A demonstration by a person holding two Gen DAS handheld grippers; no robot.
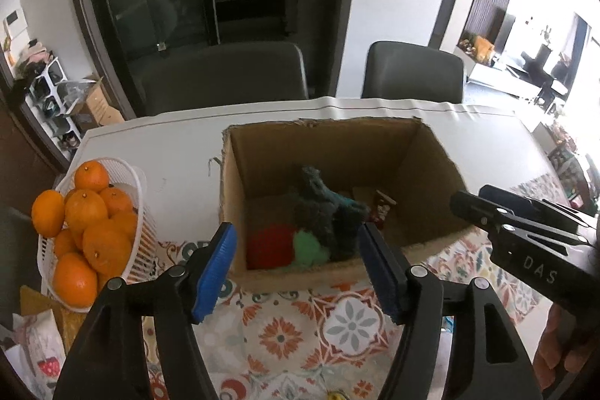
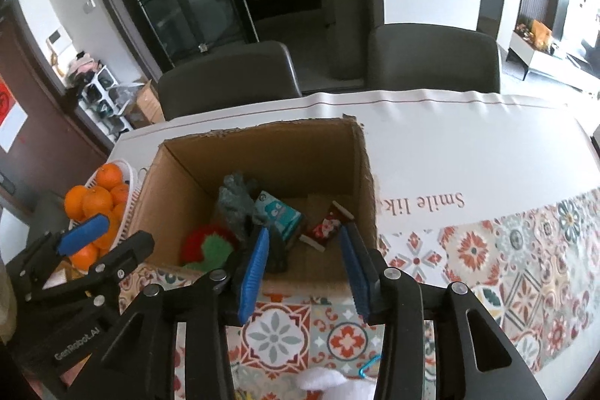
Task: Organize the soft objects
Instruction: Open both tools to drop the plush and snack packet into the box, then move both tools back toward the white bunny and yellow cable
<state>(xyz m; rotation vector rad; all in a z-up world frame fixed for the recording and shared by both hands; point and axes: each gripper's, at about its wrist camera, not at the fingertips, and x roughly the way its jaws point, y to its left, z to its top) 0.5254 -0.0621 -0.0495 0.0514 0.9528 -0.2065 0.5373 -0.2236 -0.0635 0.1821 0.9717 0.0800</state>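
Note:
An open cardboard box point(image 1: 337, 152) point(image 2: 270, 156) stands on the patterned tablecloth. Inside lie a red fuzzy ball point(image 1: 268, 246) point(image 2: 195, 242), a green fuzzy piece point(image 1: 309, 248) point(image 2: 213, 248), a dark grey-teal knitted item point(image 1: 322, 205) point(image 2: 234, 199), a teal printed pouch point(image 2: 279, 214) and a small red-and-white item point(image 2: 324, 229). My left gripper point(image 1: 298, 242) hovers open over the box's near wall, with nothing between its blue pads. My right gripper point(image 2: 305, 235) is open over the same wall, further right, and nothing is pressed between its pads. Each gripper shows at the edge of the other's view.
A white basket point(image 1: 138, 182) point(image 2: 129, 175) heaped with oranges stands left of the box. Two dark chairs point(image 1: 225, 77) stand behind the table. A white soft thing point(image 2: 326, 381) with a blue clip point(image 2: 369, 364) lies at the near edge. A hand point(image 1: 555, 351) holds the right gripper.

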